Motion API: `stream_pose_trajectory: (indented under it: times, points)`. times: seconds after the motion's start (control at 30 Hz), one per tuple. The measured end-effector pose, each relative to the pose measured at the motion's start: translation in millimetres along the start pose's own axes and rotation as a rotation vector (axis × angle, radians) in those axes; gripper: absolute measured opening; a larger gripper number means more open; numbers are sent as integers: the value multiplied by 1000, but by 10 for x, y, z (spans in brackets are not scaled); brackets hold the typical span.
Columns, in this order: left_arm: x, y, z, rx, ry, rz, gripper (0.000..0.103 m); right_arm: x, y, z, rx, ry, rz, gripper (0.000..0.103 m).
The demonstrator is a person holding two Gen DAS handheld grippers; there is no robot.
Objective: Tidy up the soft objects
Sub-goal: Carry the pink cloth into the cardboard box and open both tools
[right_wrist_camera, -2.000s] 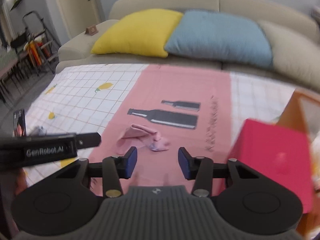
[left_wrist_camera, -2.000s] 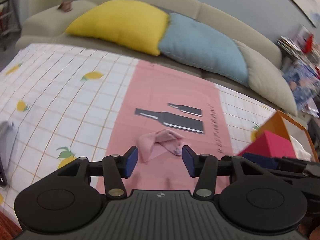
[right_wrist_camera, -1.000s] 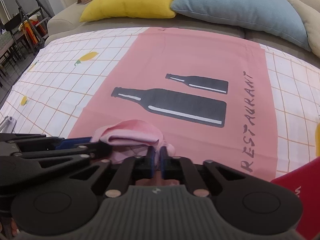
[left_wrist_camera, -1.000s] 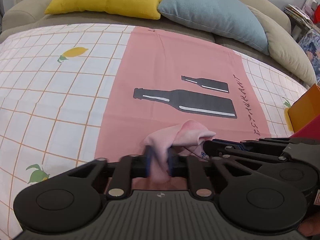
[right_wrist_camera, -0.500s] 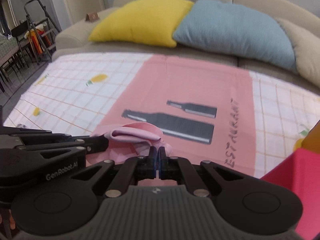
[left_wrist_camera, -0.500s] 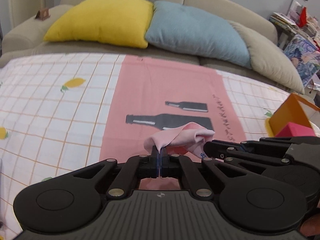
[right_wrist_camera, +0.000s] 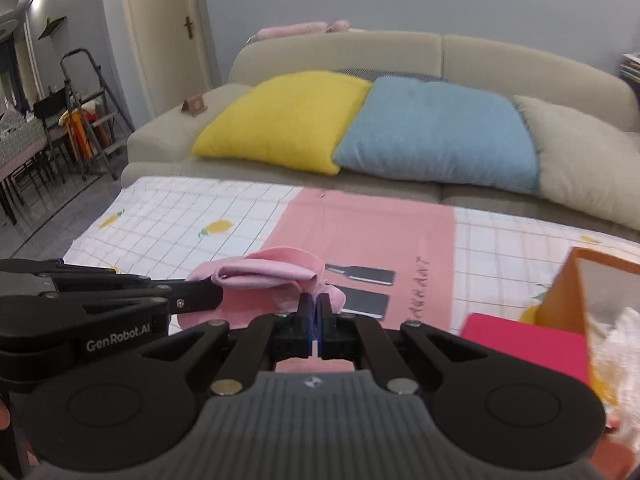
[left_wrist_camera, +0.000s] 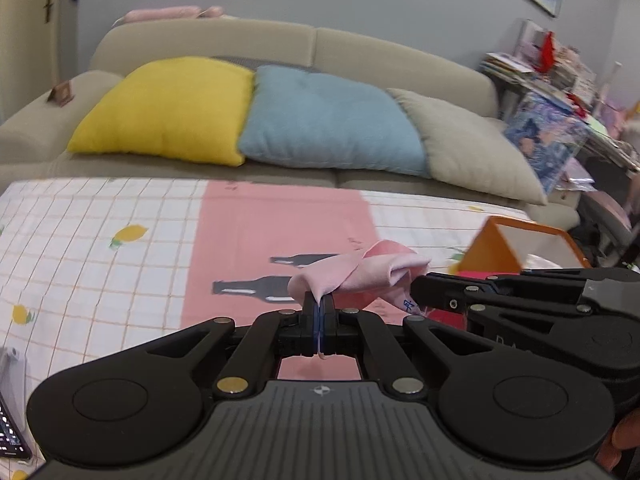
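Observation:
A small pink cloth (left_wrist_camera: 360, 272) hangs bunched between my two grippers, lifted above the table. My left gripper (left_wrist_camera: 318, 304) is shut on its left edge. My right gripper (right_wrist_camera: 315, 306) is shut on its right edge, and the cloth (right_wrist_camera: 264, 270) stretches leftward from it to the left gripper (right_wrist_camera: 208, 298). In the left wrist view the right gripper (left_wrist_camera: 420, 286) reaches in from the right and touches the cloth.
The table has a checked lemon-print cloth (left_wrist_camera: 100, 248) with a pink runner (left_wrist_camera: 280, 220). An orange box (right_wrist_camera: 576, 284) and a red box (right_wrist_camera: 524, 344) stand at the right. A sofa with yellow (left_wrist_camera: 168, 112), blue and beige cushions lies behind. A phone (left_wrist_camera: 8, 432) lies bottom left.
Both grippers closed on the pink cloth about a second ago and have since raised it off the table. The views have tilted up toward the sofa.

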State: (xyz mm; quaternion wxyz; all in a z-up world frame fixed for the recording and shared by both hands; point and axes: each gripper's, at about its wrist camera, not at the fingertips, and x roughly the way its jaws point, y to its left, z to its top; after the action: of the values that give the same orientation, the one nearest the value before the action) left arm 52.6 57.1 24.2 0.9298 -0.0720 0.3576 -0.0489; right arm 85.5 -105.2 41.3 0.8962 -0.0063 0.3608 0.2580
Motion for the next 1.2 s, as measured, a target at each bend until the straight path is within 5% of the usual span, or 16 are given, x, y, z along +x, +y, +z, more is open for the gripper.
stream_pose_trajectory:
  times: [0.3,0.67,0.93,1.2]
  points:
    - [-122,-564,104,91,-38,-105,0,-622,-351,-89,51,-81,-66,0]
    - [59,-1564,135,244,-49,-365,0,-1324,-1034,-432,116,-119,-280,0]
    - [456,-2220,18,303,69,-513,0,-1605,-1664,-784,197,-72,-448,0]
    - [798,-2544,-154,348,194,-552,0,-1493,-2013,-1065,287,75,-533,0]
